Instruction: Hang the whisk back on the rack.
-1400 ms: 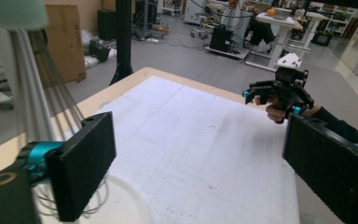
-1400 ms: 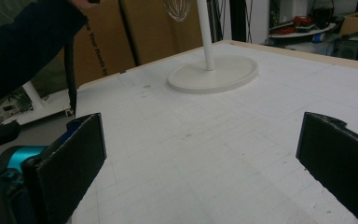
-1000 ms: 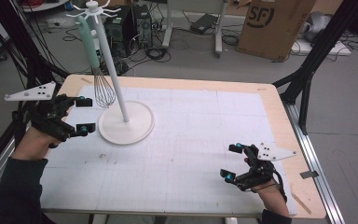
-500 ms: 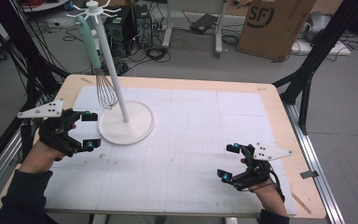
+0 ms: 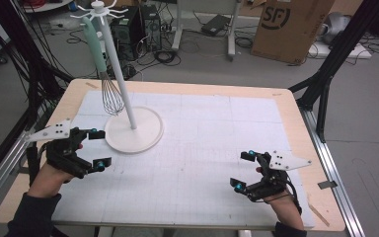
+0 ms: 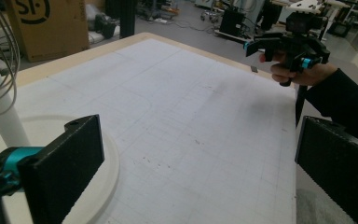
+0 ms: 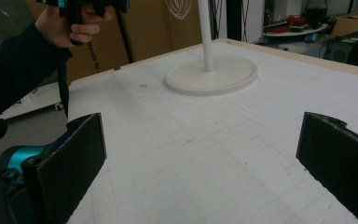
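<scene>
A white rack stand [image 5: 120,79] with a round base [image 5: 134,130] rises at the table's back left. From one of its top hooks hangs a whisk [image 5: 112,95] with a pale green handle. My left gripper [image 5: 98,148] hovers open just left of the base, with nothing between its jaws. The base [image 6: 103,154] and the whisk wires [image 6: 2,60] sit close by in the left gripper view. Near the front right edge my right gripper [image 5: 243,170] is open and empty; its view faces the stand base [image 7: 210,74] across the mat.
A white gridded mat [image 5: 197,143] covers most of the wooden table [image 5: 296,118]. Black frame legs [image 5: 325,79] stand at the right, a cardboard box [image 5: 291,27] and cables lie on the floor behind. Metal rails run along both table sides.
My left gripper has pulled back from the whisk toward the front left edge of the table, still open. The right gripper has barely moved.
</scene>
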Motion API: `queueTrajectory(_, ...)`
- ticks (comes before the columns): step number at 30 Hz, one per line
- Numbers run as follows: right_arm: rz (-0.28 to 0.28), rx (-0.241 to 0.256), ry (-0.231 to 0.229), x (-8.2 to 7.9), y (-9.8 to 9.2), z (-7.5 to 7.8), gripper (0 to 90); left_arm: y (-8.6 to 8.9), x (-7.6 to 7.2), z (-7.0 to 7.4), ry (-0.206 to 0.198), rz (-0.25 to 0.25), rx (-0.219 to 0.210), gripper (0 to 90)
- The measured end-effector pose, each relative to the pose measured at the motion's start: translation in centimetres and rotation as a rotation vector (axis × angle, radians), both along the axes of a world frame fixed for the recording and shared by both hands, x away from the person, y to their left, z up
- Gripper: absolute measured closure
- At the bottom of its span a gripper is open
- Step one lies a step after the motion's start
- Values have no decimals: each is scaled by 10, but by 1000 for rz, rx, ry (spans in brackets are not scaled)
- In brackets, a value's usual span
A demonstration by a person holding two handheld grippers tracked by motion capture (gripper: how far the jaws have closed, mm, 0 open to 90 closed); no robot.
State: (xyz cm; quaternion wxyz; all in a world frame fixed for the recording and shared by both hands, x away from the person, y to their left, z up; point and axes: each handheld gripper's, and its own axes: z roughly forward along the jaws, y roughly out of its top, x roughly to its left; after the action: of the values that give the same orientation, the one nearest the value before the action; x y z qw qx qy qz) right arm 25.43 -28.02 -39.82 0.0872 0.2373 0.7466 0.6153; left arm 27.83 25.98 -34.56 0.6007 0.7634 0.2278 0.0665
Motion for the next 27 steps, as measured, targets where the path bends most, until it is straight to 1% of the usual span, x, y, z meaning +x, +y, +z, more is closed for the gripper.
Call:
queueTrajectory(2,1,-2,1,0,0,0,1,-1,-3,-5,1,15,3,17)
queueTrajectory(3,-2,-1,2,0,0,-1,1,-2,-3,-8,4,15,-1,17)
queueTrajectory(6,0,-3,2,1,0,-2,1,-3,-7,-17,8,27,5,17)
queueTrajectory(8,-2,-7,2,1,1,-2,1,-3,-10,-23,12,31,-4,17)
queueTrajectory(10,-3,-9,1,1,0,-3,1,-3,-13,-28,11,45,0,17)
queueTrajectory(12,-5,-10,2,1,0,-3,1,-2,-14,-32,15,35,-11,17)
queueTrajectory(14,-7,-14,3,1,0,-4,1,-2,-16,-37,25,39,-4,17)
queueTrajectory(16,-7,-18,2,0,1,-4,1,-2,-17,-41,32,45,-8,17)
queueTrajectory(17,-8,-21,4,0,1,-4,1,-2,-18,-43,32,48,-3,17)
queueTrajectory(19,-8,-27,-4,0,2,-5,1,-2,-18,-46,33,53,-12,17)
queueTrajectory(20,-9,-26,3,0,2,-5,1,-2,-18,-48,34,51,-13,17)
queueTrajectory(21,-8,-30,0,0,2,-6,1,-2,-19,-49,36,53,-14,17)
queueTrajectory(22,-8,-32,6,-1,3,-6,1,-2,-19,-50,36,54,-9,17)
queueTrajectory(23,-7,-40,1,0,3,-7,1,-3,-19,-52,35,55,-9,17)
queueTrajectory(25,-8,-47,9,0,3,-8,1,-4,-19,-53,36,55,-9,17)
queueTrajectory(27,-7,-51,5,1,3,-8,1,-5,-19,-55,37,56,-9,17)
